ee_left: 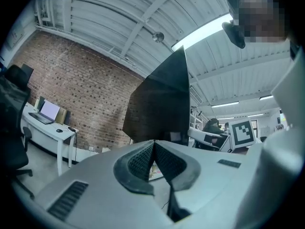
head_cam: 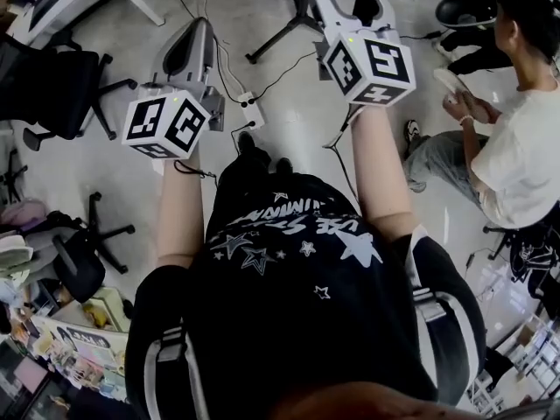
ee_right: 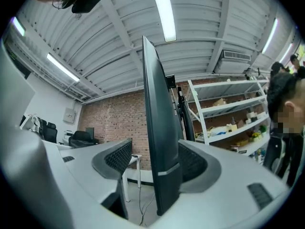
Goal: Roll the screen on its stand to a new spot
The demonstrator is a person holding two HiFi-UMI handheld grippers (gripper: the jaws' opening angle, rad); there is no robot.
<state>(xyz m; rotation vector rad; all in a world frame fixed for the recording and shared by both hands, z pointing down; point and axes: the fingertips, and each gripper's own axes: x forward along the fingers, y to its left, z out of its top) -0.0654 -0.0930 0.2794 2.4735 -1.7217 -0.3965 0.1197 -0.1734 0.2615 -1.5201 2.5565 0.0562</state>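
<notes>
The right tongs [ee_right: 156, 149] stand open around the thin edge of the screen [ee_right: 155, 89]. The panel rises upright between the jaws, close against the right one, with a clear gap to the left one. The left tongs [ee_left: 153, 146] are closed on nothing, their tips meeting. The dark screen stands beyond them, in front of a brick wall [ee_left: 71, 85]. In the head view both tongs are held out over the floor [head_cam: 280, 103], and a person [head_cam: 525, 156] sits at the right.
</notes>
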